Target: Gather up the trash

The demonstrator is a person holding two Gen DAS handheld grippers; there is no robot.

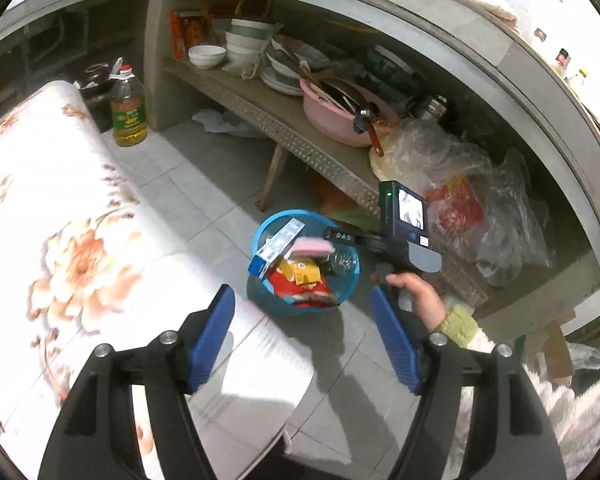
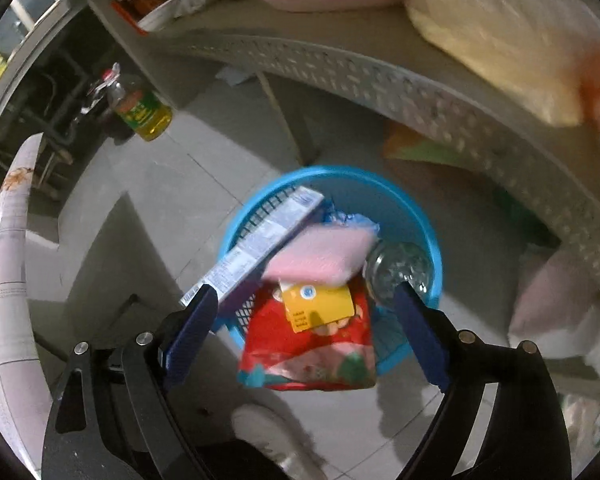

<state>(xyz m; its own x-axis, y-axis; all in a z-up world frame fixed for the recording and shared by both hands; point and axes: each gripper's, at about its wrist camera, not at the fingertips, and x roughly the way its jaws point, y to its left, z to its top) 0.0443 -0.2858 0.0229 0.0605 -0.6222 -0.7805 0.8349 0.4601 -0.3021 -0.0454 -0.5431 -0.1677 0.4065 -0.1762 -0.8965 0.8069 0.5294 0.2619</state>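
Right claw (image 2: 304, 312), spread empty above the blue bin (image 2: 428, 220); pink sponge (image 2: 324, 258) apparently just released. Left claw (image 1: 302, 320) likewise wide; withdraw straight up.

Blue basket (image 1: 342, 300) of trash on the tiled floor (image 1: 204, 184), beyond spread left gripper (image 1: 302, 338) fingers (image 1: 216, 332).

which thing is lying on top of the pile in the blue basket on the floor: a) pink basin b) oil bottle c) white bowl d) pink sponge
D: the pink rectangular sponge lies on top of the pile in the round blue plastic basket, over the small yellow carton and the red snack wrapper.
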